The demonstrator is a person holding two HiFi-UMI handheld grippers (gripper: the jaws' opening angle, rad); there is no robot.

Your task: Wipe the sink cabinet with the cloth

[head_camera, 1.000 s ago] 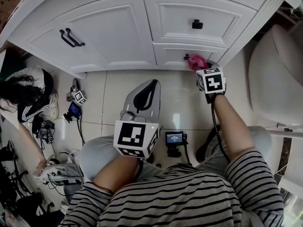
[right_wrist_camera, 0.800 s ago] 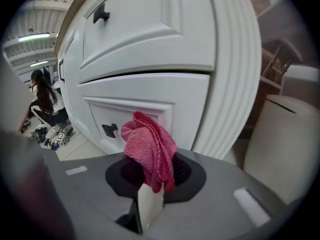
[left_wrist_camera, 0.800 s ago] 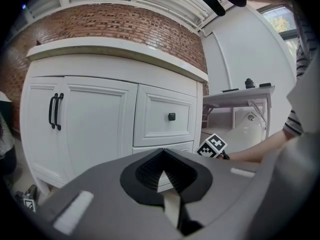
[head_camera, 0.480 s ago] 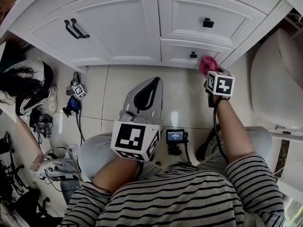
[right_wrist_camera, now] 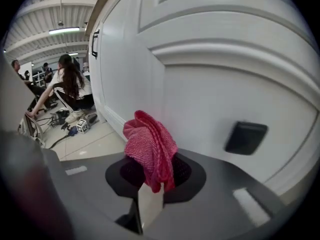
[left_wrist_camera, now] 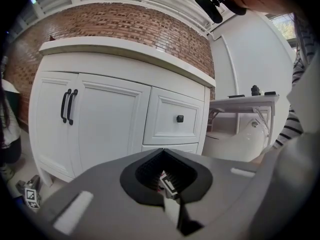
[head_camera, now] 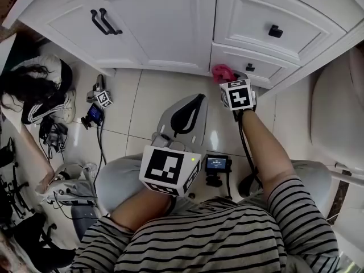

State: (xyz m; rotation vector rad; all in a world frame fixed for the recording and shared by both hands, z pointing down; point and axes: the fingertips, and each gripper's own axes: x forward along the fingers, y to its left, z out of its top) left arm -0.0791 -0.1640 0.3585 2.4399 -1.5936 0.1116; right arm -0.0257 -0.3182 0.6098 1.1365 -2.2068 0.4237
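Note:
The white sink cabinet (head_camera: 170,27) fills the top of the head view. My right gripper (head_camera: 227,79) is shut on a pink cloth (head_camera: 221,73), which is pressed against the lower drawer front (head_camera: 267,73), just left of its black knob (head_camera: 249,67). In the right gripper view the cloth (right_wrist_camera: 150,149) bunches up out of the jaws, with the knob (right_wrist_camera: 245,136) to its right. My left gripper (head_camera: 190,98) hangs low over the floor, away from the cabinet. Its jaws are shut with nothing in them (left_wrist_camera: 162,151). It faces the cabinet doors (left_wrist_camera: 105,124).
A white toilet (head_camera: 338,112) stands close on the right. At the left a person (head_camera: 34,92) sits on the tiled floor among cables and small devices (head_camera: 94,115). A small black device (head_camera: 218,165) lies on the floor between my knees.
My right gripper has carried the pink cloth leftward along the lower drawer front, from right of its knob to left of it. The left gripper has barely moved.

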